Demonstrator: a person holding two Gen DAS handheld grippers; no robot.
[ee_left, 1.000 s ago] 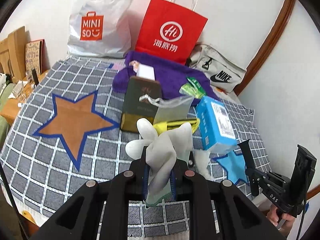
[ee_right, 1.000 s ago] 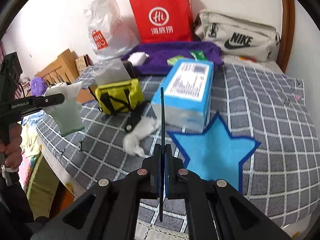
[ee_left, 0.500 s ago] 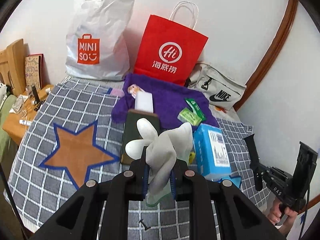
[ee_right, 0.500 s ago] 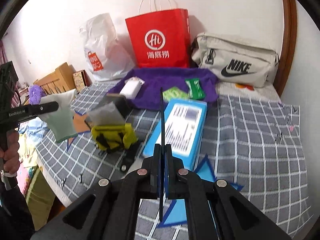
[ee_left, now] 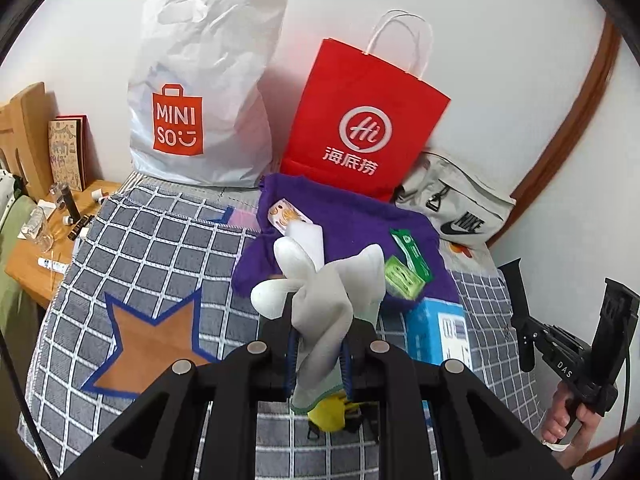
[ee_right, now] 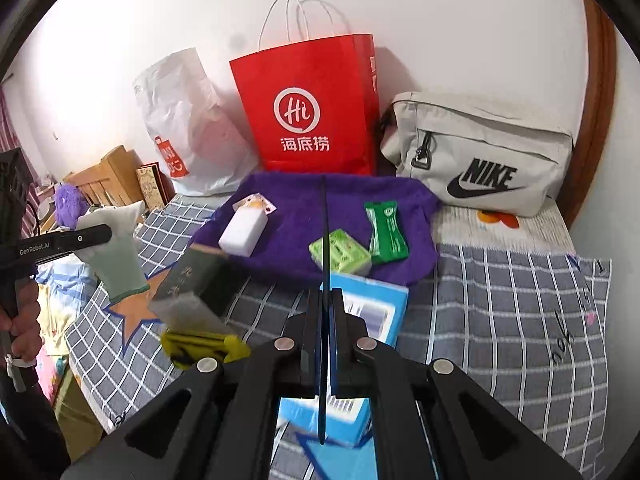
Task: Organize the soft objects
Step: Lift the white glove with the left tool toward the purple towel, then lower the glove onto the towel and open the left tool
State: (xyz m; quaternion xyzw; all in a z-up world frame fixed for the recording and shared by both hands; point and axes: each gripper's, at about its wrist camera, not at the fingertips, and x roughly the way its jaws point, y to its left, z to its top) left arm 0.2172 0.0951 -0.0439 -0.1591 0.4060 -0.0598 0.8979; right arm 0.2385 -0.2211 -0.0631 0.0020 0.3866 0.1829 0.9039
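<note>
A white-grey glove hangs bunched between the pads of my left gripper, which is shut on it above the checked bed cover. The right wrist view shows that same left gripper at the left edge, with the glove dangling from it. My right gripper is shut, its fingers pressed together with nothing between them. It hovers over the blue box. In the left wrist view the right gripper is at the far right, held by a hand.
A purple towel on the bed carries a white sponge block and two green packets. A dark box and a yellow pouch lie nearer. Red bag, white Miniso bag and Nike bag line the wall. A wooden side table stands to the left.
Both grippers have pulled back and risen from the bed, so the objects look farther off and lower. The glove stays in the left gripper. The right stays shut.
</note>
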